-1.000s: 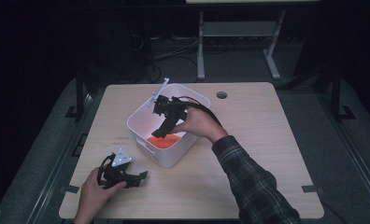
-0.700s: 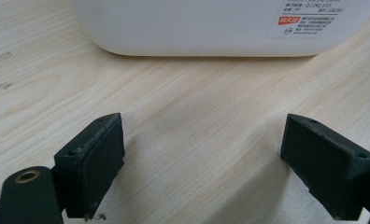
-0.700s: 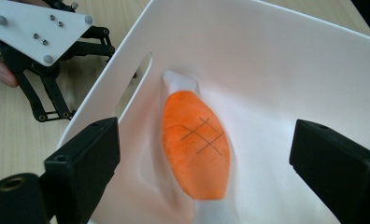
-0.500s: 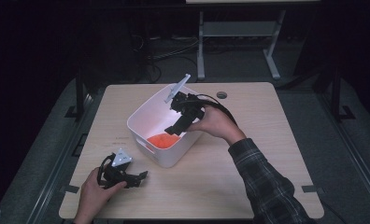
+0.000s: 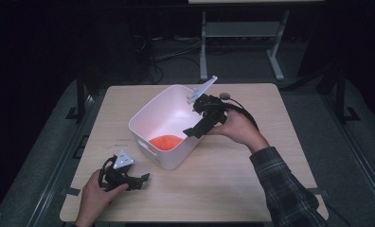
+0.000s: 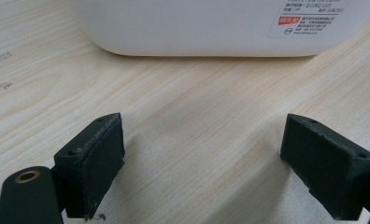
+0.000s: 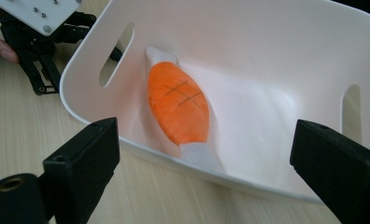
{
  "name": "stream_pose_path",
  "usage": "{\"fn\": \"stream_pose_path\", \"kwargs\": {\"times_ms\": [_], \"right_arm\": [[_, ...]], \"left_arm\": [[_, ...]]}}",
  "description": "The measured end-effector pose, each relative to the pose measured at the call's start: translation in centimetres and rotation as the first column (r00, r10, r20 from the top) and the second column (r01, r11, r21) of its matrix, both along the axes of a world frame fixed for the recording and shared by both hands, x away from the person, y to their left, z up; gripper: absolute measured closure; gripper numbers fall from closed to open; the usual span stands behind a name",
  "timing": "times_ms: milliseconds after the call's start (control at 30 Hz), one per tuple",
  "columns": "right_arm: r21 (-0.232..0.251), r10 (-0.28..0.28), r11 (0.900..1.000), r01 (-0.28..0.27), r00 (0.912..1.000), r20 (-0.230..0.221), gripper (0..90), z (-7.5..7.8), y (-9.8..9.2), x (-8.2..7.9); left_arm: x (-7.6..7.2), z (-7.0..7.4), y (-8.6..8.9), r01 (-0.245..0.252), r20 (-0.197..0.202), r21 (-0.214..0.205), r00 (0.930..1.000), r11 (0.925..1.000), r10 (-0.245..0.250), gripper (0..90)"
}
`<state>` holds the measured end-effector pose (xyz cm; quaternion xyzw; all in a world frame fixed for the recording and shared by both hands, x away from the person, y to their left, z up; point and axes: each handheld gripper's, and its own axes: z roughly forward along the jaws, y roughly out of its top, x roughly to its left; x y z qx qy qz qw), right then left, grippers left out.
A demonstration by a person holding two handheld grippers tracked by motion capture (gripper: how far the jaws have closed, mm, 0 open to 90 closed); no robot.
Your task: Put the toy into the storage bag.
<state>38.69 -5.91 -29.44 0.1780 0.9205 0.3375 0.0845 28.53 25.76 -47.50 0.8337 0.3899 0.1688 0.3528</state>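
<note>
A white plastic bin [image 5: 150,125] stands in the middle of the table. An orange and white fish-shaped item [image 5: 165,141] lies on its floor, also seen as the orange item [image 7: 178,103] in the right gripper view. My right gripper [image 5: 195,130] hangs open over the bin's right rim, jaws wide apart and empty, looking down into the bin [image 7: 248,51]. My left gripper [image 5: 140,179] rests open on the table near the front left, pointing at the bin's outer wall [image 6: 188,28]. Nothing lies between its jaws.
The light wooden table [image 5: 233,184] has bare room right of and in front of the bin. A small round dark fitting [image 5: 224,96] sits near the far edge. A label [image 6: 309,18] is stuck on the bin's outer wall. Dark floor and a metal stand [image 5: 237,33] lie beyond.
My right gripper has drawn back from inside the bin to over its right rim. The left gripper has stayed put.
</note>
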Motion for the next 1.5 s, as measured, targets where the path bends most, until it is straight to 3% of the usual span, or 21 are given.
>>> {"fn": "stream_pose_path", "kwargs": {"times_ms": [233,467,900,1233,1500], "right_arm": [[0.019,-0.034,0.9993,0.034,0.9994,0.003,7.9,-0.2,-2.3,-0.8],[0.037,-0.076,0.9964,0.076,0.9971,0.004,7.9,-1.2,-4.8,-1.5],[0.073,-0.177,0.9814,0.177,0.9841,-0.015,8.0,-5.1,-9.0,-3.3],[0.095,-0.259,0.9606,0.261,0.9653,-0.033,8.0,-9.0,-11.9,-5.2],[0.116,-0.346,0.9301,0.348,0.9374,-0.037,8.0,-12.0,-14.4,-6.7]], "left_arm": [[0.0,0.0,0.0,0.0,0.0,0.0,1.0,1.0,0.0,12.7],[0.0,0.0,0.0,-0.001,0.002,-0.001,1.0,1.0,0.001,12.6],[0.0,0.0,0.0,-0.004,0.003,-0.005,1.0,1.0,0.004,12.6],[0.0,0.0,0.0,-0.002,0.003,-0.002,1.0,1.0,0.002,12.7],[0.0,0.0,0.0,-0.002,0.005,-0.003,1.0,1.0,0.002,12.7]]}}
